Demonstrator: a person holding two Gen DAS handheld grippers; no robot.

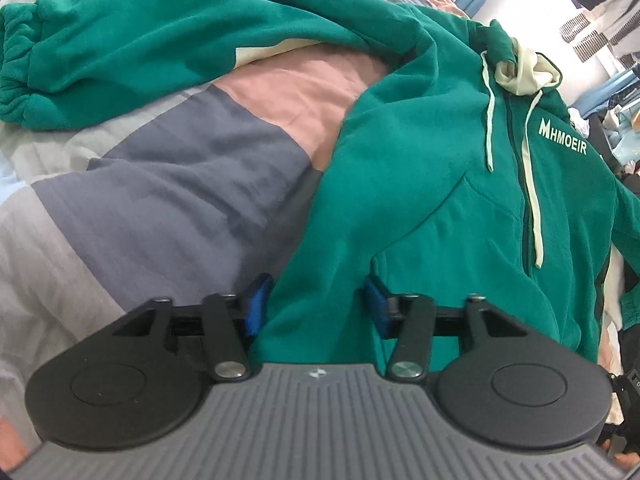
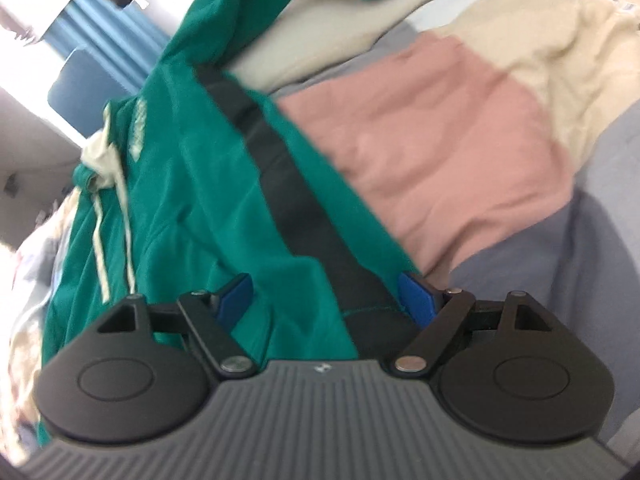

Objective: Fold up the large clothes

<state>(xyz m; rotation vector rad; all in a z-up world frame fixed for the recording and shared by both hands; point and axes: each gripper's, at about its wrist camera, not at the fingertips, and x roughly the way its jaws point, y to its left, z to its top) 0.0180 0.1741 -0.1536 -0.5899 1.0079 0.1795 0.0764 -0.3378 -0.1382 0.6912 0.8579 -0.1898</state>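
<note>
Green fleece hoodie (image 1: 420, 168) lies face up on bed, over patchwork quilt (image 1: 180, 184) of grey, pink, cream blocks. Zip front, pale drawstrings (image 1: 490, 120), cream-lined hood (image 1: 524, 76), white chest lettering. One sleeve (image 1: 120, 52) stretched far left, ribbed cuff bunched. Your left tool (image 1: 316, 312): blue pads part-open, hem fabric between them, pads not pressing. Your right tool (image 2: 326, 300): jaws wide, straddling hem near dark side stripe (image 2: 280, 184), nothing gripped. Right view blurred.
</note>
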